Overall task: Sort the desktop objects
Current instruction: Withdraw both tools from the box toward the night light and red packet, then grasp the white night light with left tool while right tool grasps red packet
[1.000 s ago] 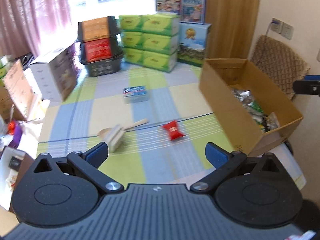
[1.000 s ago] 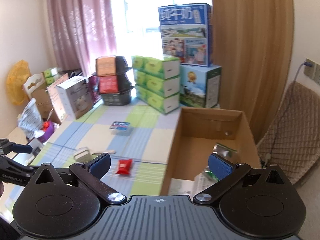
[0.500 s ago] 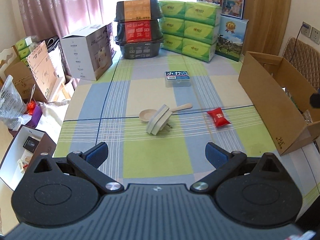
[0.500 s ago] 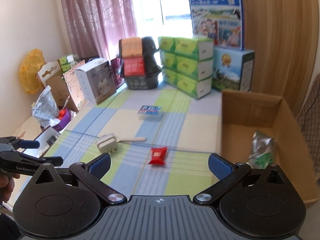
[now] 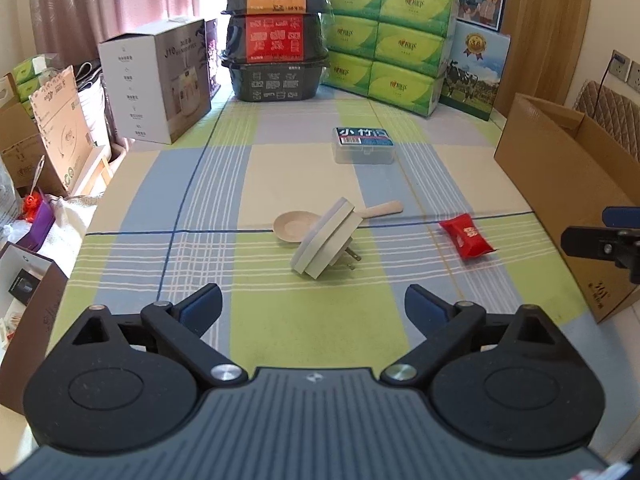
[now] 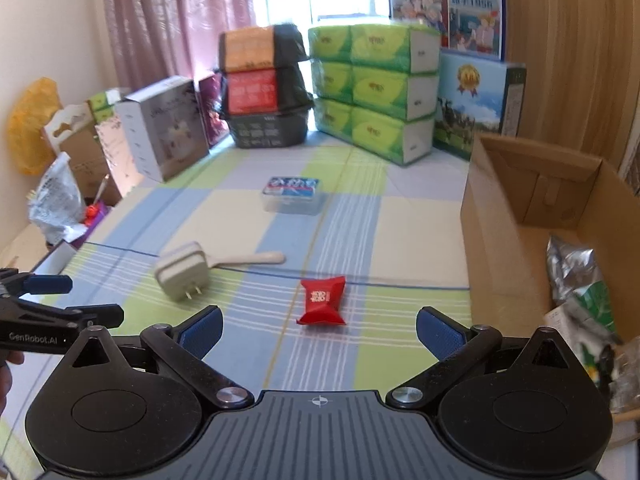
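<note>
Both grippers hang spread and empty — left gripper facing the wall charger, which lies across a wooden spoon; right gripper just before the red packet, left of the cardboard box.

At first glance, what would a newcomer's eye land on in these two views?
Probably the red packet, lying alone on the checked tablecloth just ahead of the right gripper, whose jaws stand open. Next, the white plug adapter at the table's middle, resting on a beige spoon. The open cardboard box at the right edge already holds foil packets.
</note>
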{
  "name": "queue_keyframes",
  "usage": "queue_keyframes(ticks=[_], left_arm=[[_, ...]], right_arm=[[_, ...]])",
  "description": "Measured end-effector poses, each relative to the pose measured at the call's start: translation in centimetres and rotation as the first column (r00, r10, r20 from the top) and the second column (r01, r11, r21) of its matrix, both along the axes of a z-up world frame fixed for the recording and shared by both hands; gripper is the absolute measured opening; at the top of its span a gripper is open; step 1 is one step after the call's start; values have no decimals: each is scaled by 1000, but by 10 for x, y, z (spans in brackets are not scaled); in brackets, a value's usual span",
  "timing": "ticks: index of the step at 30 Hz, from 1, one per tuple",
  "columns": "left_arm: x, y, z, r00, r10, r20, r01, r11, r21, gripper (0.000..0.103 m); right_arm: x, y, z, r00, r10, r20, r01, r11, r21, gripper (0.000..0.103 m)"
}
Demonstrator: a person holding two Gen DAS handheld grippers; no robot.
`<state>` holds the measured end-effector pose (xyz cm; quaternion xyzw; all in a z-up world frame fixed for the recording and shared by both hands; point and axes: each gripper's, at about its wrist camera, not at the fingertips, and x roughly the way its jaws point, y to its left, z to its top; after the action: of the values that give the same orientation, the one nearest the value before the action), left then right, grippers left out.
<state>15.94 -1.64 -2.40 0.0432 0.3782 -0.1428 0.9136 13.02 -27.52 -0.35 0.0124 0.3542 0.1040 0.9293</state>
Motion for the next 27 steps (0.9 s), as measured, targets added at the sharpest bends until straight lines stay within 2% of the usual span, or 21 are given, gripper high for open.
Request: queue_keyframes(ticks=[6,8,12,14,19,27], left_arm=[[21,-7,-11,999,-43,15,42,999,8,87],[28,-8,-15,998,-57,22,57,998,11,79],[40,-14,-21,996,-90,28,90,996,20,72],[42,-19,-23,993,-110,49,108,993,51,71],[48,-26,-33,989,-140,38,138,989,58,71],[60,-32,-44,988,-156,17,155,986,54,60]], right_arm=[[25,3,-33,999,-9,-52,9,1000,9,98],[32,3,-36,999,6,-54,-6,1000,7,91],[47,-1,-44,999,10,-46,-10,1000,-1,83],[55,-3,-49,998,0,-60,1,1000,14,71],[72,-2,-59,996,10,-83,-7,999,36,67],[85,7,-79,994,36,-106,-37,999,-7,58]])
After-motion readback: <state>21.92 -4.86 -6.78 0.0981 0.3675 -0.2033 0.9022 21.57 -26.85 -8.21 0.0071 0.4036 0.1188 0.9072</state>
